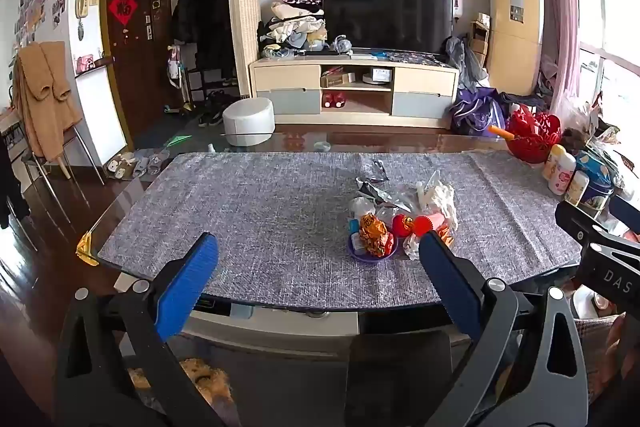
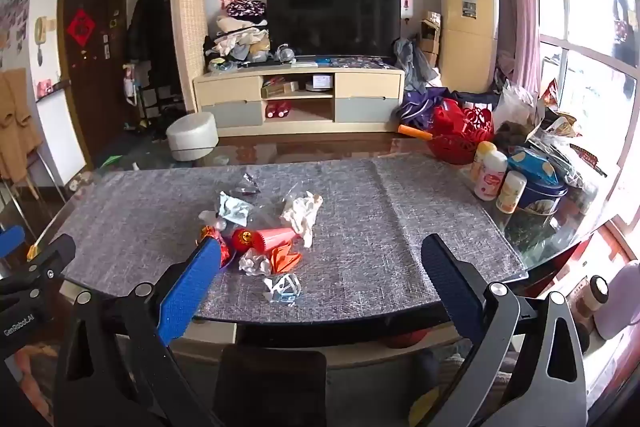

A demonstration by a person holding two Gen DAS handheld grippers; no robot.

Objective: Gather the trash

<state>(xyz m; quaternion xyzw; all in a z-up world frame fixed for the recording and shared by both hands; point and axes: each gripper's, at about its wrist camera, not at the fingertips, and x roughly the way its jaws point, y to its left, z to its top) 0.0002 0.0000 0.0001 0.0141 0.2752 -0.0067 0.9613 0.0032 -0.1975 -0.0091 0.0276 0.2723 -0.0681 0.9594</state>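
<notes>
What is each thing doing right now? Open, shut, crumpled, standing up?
left gripper: jaws open, empty
right gripper: jaws open, empty
white tissue: crumpled, on the mat
red paper cone: lying on its side
white bottles: upright, capped
television: off

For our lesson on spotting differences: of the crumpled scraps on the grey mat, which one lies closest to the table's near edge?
The white-and-blue crumpled wrapper. It lies alone in front of the pile, nearer the edge than the white paper ball and the orange folded paper behind it.
</notes>
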